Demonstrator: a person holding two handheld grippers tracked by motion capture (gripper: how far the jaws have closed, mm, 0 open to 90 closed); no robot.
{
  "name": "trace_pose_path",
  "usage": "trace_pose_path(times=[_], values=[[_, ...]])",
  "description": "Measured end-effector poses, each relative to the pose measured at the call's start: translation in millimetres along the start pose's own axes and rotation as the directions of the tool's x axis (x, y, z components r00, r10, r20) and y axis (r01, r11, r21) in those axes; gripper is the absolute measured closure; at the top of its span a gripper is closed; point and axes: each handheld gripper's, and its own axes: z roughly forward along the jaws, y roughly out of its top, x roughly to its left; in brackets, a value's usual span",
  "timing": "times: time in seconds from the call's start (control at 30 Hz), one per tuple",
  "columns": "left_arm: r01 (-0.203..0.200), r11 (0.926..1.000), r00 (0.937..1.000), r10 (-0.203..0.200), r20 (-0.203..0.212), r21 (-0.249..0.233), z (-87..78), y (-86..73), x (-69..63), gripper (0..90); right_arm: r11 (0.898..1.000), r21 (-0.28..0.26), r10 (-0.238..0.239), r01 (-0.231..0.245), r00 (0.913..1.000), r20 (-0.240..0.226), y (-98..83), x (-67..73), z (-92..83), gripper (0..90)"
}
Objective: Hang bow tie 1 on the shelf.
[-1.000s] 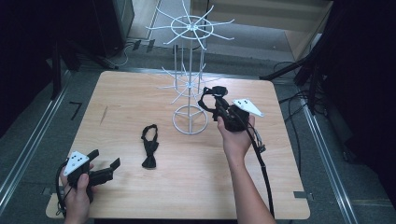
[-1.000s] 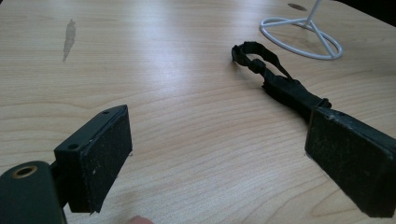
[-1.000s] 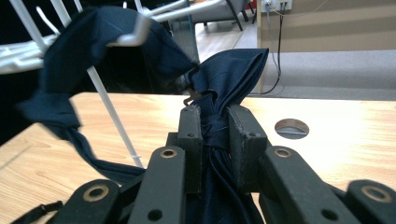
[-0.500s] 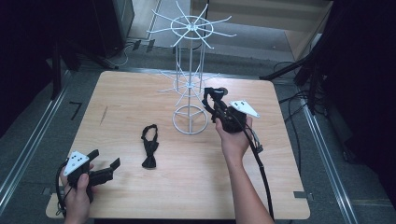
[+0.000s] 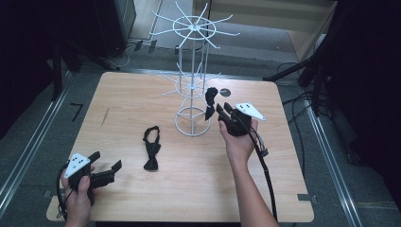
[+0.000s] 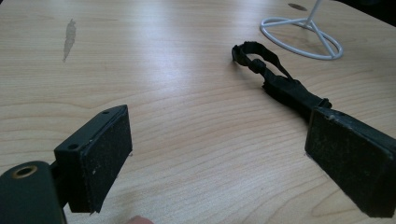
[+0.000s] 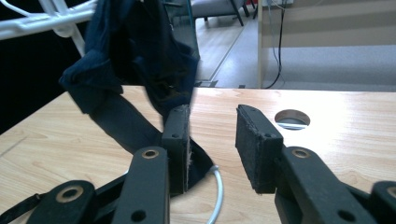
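Note:
A white wire rack stands at the middle back of the wooden table. A dark bow tie hangs from one of its lower arms. My right gripper is just right of that tie; its jaws have just been opening and stand open, with nothing between them. The hanging tie drapes behind its left jaw. A second black bow tie lies flat on the table. My left gripper rests open at the front left, pointing at this tie.
The rack's ring base sits just beyond the lying tie. A round hole is cut in the table behind the right gripper. Cables trail off the table's right side. Bare wood lies between the two hands.
The right gripper's jaws have parted from the bow tie, which now hangs from the rack arm by itself. Both hands kept their places.

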Motion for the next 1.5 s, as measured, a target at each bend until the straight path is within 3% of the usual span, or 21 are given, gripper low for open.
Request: trace_pose_path(times=[0.17,0.43,0.77,1.5], values=[[0.0,1.0,1.0,0.0,0.0,0.0,0.0,0.0,-0.1,8.1,1.0,-0.006,-0.008,0.008,0.9999,-0.015,-1.1,1.7,-9.0,65.3],[-0.001,1.0,1.0,0.001,-0.002,0.003,-0.1,0.1,-0.2,8.1,0.998,-0.011,-0.059,0.059,0.9982,-0.013,-8.5,6.7,-23.2,65.1],[-0.001,1.0,1.0,0.001,-0.001,0.003,-0.1,0.1,0.0,8.1,0.998,0.004,-0.066,0.066,0.997,-0.04,-24.4,15.7,-35.4,65.0],[-0.002,1.0,1.0,0.002,0.0,0.003,0.0,0.1,0.0,8.1,0.995,0.028,-0.089,0.094,0.988,-0.126,-43.8,50.2,-35.1,65.0]])
